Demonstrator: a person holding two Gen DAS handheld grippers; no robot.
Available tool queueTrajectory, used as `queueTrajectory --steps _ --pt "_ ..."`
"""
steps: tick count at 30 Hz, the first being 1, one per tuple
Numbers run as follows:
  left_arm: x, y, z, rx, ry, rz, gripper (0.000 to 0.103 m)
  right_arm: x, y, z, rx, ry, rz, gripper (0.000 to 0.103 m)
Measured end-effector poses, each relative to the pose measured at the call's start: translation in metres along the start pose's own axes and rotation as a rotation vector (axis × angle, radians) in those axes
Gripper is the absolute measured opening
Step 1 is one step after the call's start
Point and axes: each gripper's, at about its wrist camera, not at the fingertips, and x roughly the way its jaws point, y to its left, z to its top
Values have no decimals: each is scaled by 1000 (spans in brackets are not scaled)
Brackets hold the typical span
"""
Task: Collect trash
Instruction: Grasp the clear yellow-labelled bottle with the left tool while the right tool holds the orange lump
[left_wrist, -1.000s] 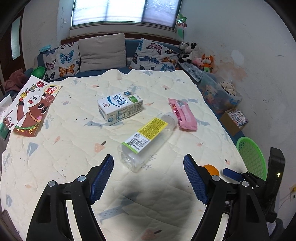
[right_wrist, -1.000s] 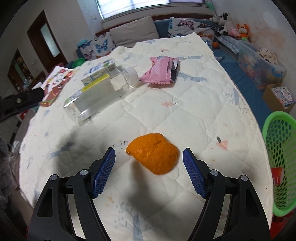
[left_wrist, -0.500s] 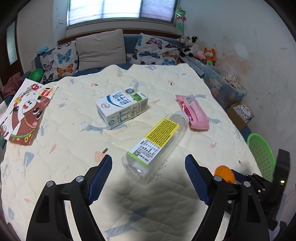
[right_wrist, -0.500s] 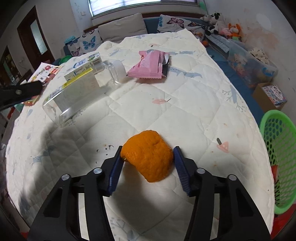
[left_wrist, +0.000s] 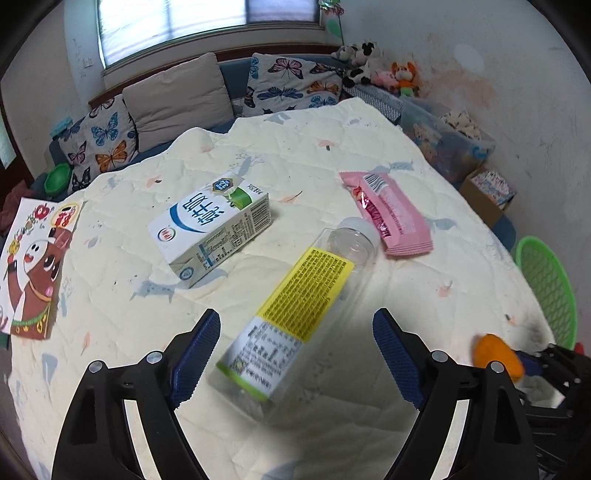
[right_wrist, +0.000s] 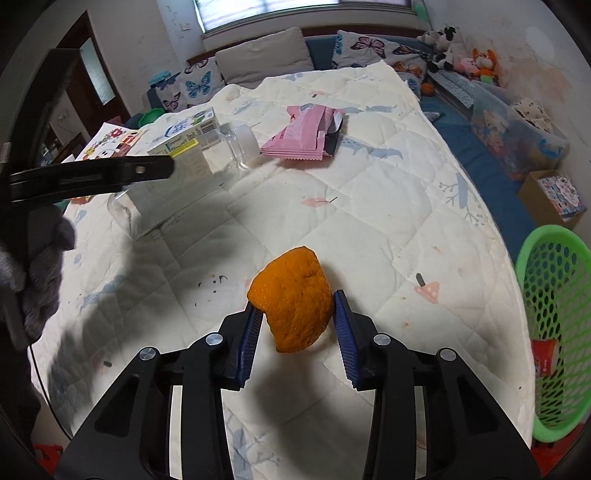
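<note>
The orange peel (right_wrist: 295, 299), low centre of frame, is clamped in the right claw (right_wrist: 297, 325) for carrying to the green basket (right_wrist: 554, 332); the left claw (left_wrist: 291, 354) is spread wide around the plastic bottle (left_wrist: 295, 314), nothing gripped.

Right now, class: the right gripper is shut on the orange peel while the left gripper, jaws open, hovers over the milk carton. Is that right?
Not quite. The left gripper is open, but it hovers over the clear plastic bottle, not the milk carton, as the left wrist view shows. The right gripper is indeed shut on the orange peel.
</note>
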Motion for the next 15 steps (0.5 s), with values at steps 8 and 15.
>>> queueTrajectory --steps 8,15 --pt "23 -1 10 30 32 -9 83 -9 -7 1 -8 -1 34 39" --pt "41 2 18 23 79 -61 83 -12 -9 3 -24 -6 48 39"
